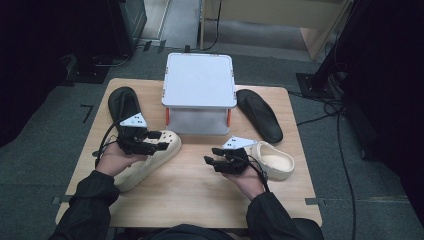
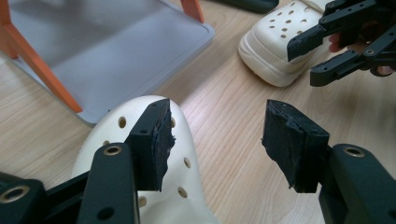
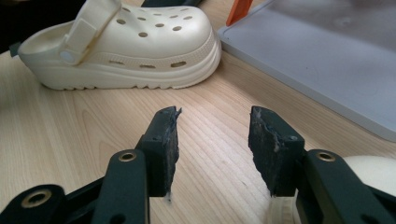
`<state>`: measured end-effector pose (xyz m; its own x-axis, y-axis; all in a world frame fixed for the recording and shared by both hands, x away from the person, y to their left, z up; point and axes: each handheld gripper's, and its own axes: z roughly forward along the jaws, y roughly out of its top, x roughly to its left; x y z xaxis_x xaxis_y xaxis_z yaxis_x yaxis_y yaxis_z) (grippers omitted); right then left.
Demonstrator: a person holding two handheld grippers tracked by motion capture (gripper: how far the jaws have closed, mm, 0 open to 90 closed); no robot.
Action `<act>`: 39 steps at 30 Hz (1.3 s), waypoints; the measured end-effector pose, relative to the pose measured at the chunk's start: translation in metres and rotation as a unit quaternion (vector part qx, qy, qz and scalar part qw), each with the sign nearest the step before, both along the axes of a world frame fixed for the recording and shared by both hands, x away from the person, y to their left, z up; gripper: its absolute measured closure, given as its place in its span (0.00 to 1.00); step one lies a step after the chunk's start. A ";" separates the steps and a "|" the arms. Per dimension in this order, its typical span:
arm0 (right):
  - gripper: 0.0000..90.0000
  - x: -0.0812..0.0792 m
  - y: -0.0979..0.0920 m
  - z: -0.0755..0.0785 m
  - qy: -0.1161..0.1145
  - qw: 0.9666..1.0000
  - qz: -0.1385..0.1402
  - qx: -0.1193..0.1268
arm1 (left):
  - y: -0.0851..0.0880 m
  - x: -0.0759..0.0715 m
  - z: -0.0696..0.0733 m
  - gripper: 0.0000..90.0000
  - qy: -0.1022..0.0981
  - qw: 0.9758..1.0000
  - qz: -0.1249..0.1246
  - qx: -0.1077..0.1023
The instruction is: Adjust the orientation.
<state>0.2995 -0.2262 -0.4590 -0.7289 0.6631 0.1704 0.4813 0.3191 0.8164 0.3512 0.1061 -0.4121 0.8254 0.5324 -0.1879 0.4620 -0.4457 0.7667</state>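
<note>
Two cream clogs lie on the wooden table [image 1: 200, 195]. My left gripper [image 1: 164, 141] [image 2: 217, 135] hovers over the toe of the left cream clog [image 1: 150, 162] [image 2: 154, 112], jaws open, nothing between them. Its left jaw hangs above the holed toe and its right jaw above bare wood. My right gripper [image 1: 210, 155] [image 3: 212, 140] stands open over bare table just left of the right cream clog [image 1: 275, 161] [image 2: 273, 46], which peeks in by its right jaw [image 3: 369, 172]. Straight ahead in the right gripper view lies the left cream clog [image 3: 126, 46] on its sole.
A grey two-level rack [image 1: 200, 80] with orange legs stands at the table's middle back; its lower shelf [image 2: 116, 46] [image 3: 327, 56] reaches close to both grippers. A black clog [image 1: 122, 102] lies at back left and a black shoe [image 1: 260, 116] at back right.
</note>
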 end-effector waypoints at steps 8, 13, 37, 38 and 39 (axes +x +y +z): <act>0.56 0.000 0.006 -0.003 -0.008 1.000 0.027 -0.010 | 0.010 -0.009 0.001 0.46 -0.006 1.000 0.010 0.005; 0.57 0.002 0.012 -0.006 -0.002 0.999 0.043 -0.012 | 0.025 -0.017 0.002 0.45 -0.008 1.000 0.028 0.001; 0.56 0.006 0.016 -0.013 0.010 0.998 0.051 -0.035 | 0.085 -0.018 -0.022 0.42 -0.003 0.996 0.084 -0.001; 0.56 0.006 0.016 -0.013 0.010 0.998 0.051 -0.035 | 0.085 -0.018 -0.022 0.42 -0.003 0.996 0.084 -0.001; 0.56 0.006 0.016 -0.013 0.011 0.998 0.052 -0.036 | 0.085 -0.017 -0.024 0.42 -0.001 0.996 0.084 0.002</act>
